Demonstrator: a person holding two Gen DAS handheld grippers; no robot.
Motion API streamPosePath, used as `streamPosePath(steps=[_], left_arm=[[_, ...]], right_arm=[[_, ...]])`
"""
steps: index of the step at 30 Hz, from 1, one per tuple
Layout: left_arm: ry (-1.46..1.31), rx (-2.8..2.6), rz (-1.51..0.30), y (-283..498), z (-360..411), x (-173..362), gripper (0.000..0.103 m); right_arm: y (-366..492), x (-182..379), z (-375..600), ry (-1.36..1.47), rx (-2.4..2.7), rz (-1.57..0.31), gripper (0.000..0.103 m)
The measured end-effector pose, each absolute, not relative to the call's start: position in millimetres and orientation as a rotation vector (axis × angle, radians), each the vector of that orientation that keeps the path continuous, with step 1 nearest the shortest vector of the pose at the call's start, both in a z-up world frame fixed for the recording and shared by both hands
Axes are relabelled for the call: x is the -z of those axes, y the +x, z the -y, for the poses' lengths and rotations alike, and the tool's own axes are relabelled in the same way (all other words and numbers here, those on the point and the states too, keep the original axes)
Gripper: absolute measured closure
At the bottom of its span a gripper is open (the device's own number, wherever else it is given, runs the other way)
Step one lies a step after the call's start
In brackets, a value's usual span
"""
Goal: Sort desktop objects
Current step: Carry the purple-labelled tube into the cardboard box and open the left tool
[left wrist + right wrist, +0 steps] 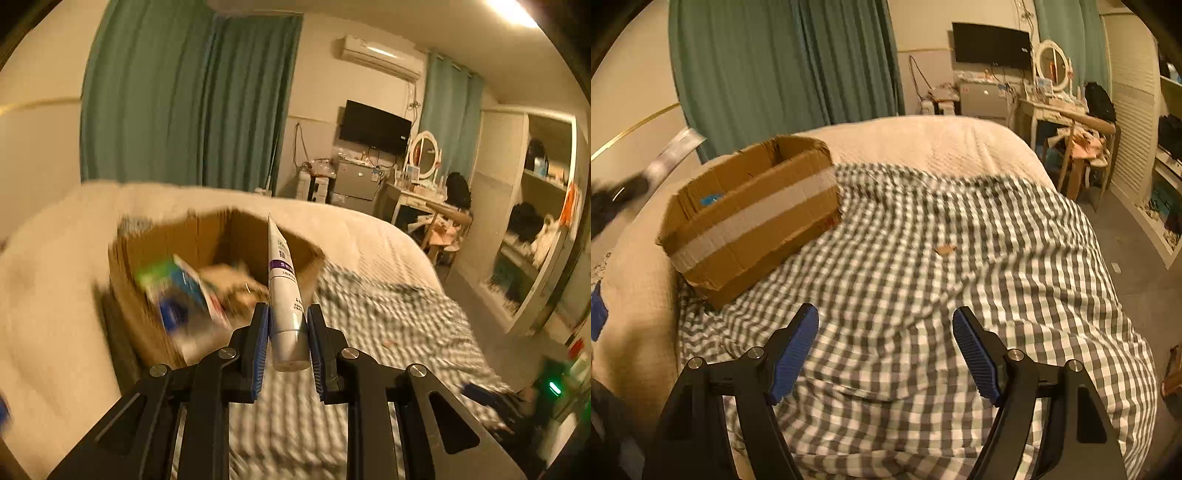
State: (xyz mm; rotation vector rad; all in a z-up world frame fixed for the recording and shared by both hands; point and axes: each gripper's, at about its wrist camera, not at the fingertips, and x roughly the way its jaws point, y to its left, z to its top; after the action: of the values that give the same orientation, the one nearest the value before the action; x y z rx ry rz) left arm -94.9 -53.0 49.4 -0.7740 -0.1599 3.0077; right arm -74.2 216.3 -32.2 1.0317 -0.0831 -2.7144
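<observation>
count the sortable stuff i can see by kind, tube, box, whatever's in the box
tube: 1, held in the left gripper
cardboard box: 1
packs inside the box: at least 2, blurred, exact count unclear
paper scrap on the checked blanket: 1
total: at least 5

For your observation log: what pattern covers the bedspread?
Grey-and-white check on the bedspread; right wrist view.

One cardboard box (753, 210), one tube (284, 291) (white), two claws (286, 325) (885, 350)
</observation>
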Motion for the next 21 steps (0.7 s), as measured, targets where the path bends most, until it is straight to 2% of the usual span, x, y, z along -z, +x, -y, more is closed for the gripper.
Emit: streamPosePath(steps=[4,5,6,7,8,9,11,16,19,21], left_arm=[[-0.903,-3.010,-0.035,-151,72,-39,0.079],[-0.919,-3.012,-0.049,-156,77,-35,0.069],[-0.912,-3.014,-0.024,-157,86,-29,0.055],[-0.910,-3.022,0.010,-154,90,-25,0.019],[-0.892,-3.044,0.055,-150,95,-23,0.000],[-0.801,-3.087,0.136,-142,101,-22,0.000],[-0.775,-3.070,0.184,-140,103,-21,0.000],[-0.913,-3.026,0.122,-145,89,-7,0.000],[-1.022,-2.995,0.065,-152,81,4,0.000],[-1.043,-2.987,0.110,-151,81,6,0.000]], right_arm=[[-78,15,-196,0.979,2.702,0.034,0.025],[-81,11,-192,0.970,2.705,0.024,0.023],[-84,1,-185,0.947,2.715,0.009,0.014],[-86,-5,-181,0.930,2.720,0.002,0.007],[-90,-14,-175,0.899,2.731,-0.003,0.005],[-96,-26,-169,0.868,2.750,0.003,0.000],[-113,-41,-157,0.846,2.760,0.031,0.000],[-158,-33,-131,1.044,2.755,-0.013,0.001],[-154,-24,-131,1.014,2.830,-0.104,0.001],[-152,-15,-136,1.013,2.829,-0.145,0.001]])
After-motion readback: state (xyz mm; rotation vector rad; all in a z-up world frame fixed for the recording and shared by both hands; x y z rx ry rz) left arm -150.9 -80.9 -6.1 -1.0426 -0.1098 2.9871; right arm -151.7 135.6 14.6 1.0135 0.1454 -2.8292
